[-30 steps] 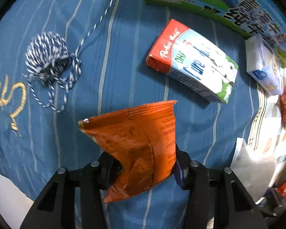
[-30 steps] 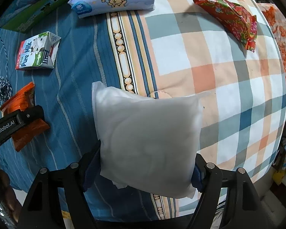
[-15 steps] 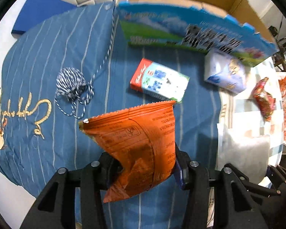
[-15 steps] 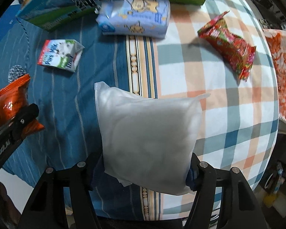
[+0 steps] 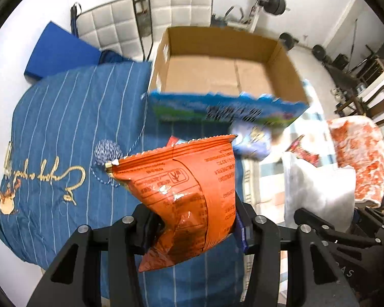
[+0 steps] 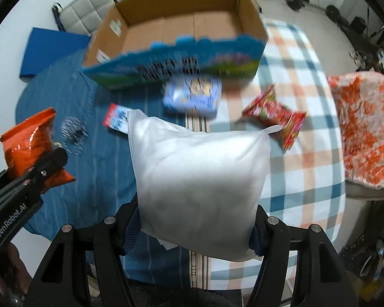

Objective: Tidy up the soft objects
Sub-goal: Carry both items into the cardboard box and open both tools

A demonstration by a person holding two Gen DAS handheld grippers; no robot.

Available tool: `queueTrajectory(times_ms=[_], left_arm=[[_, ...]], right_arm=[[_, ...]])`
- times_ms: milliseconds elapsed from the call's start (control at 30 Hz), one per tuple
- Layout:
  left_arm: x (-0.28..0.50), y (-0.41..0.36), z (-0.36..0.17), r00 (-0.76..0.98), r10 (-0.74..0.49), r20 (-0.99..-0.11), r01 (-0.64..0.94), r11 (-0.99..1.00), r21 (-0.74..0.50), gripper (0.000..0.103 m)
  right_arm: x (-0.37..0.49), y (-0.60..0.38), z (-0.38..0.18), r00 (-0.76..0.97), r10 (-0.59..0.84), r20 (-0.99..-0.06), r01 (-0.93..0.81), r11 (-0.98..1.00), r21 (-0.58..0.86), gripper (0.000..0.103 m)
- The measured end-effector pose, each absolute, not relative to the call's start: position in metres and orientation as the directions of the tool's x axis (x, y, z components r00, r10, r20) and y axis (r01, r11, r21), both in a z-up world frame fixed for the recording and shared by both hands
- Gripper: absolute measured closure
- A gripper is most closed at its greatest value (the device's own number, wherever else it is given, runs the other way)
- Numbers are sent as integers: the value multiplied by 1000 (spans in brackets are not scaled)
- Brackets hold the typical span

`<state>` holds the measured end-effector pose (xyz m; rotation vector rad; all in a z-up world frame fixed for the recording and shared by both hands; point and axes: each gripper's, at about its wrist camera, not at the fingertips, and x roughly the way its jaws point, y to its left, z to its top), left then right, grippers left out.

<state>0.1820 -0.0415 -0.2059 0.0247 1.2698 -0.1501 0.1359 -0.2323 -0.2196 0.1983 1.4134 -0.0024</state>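
My left gripper (image 5: 192,227) is shut on an orange snack bag (image 5: 184,189) and holds it above the blue striped cloth; the bag also shows in the right wrist view (image 6: 30,143). My right gripper (image 6: 194,230) is shut on a white pillow (image 6: 199,179), which also shows in the left wrist view (image 5: 317,186). An open cardboard box (image 5: 217,74) (image 6: 181,25) stands at the far side, empty inside. On the table lie a blue tissue pack (image 6: 194,94), a red snack bag (image 6: 276,115), a milk carton (image 6: 116,117) and a ball of twine (image 6: 73,130).
The table has a blue striped cloth (image 5: 64,117) on the left and a plaid cloth (image 6: 307,153) on the right. An orange-patterned cushion (image 6: 366,133) sits at the right edge. White chairs (image 5: 146,18) stand behind the box.
Both grippers have risen and tilted up with their loads. The box's inside and the room behind have come into view, and the table items look smaller and farther.
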Motion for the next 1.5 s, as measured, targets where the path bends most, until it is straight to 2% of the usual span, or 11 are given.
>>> queueTrajectory(times_ms=[433, 600, 800, 1000, 1267, 1500], left_arm=[[188, -58, -126, 402, -231, -886, 201, 966, -161, 58], [226, -66, -104, 437, -267, -859, 211, 959, -191, 58], [305, -74, -101, 434, -299, -850, 195, 952, -236, 58], [393, -90, -135, 350, -325, -879, 174, 944, -279, 57], [489, -101, -236, 141, -334, -932, 84, 942, -325, 57], [540, -116, -307, 0, -326, -945, 52, 944, -326, 57]], right_arm=[[147, -243, -131, 305, 177, -936, 92, 972, 214, 34], [181, -256, -108, 354, 195, -915, 88, 967, 240, 34], [252, -273, -107, 391, 168, -905, 100, 970, 224, 34], [345, -283, -145, 353, 154, -923, 115, 972, 206, 34], [444, -295, -227, 255, 127, -959, 164, 971, 172, 34], [506, -295, -307, 152, 89, -984, 176, 978, 116, 34]])
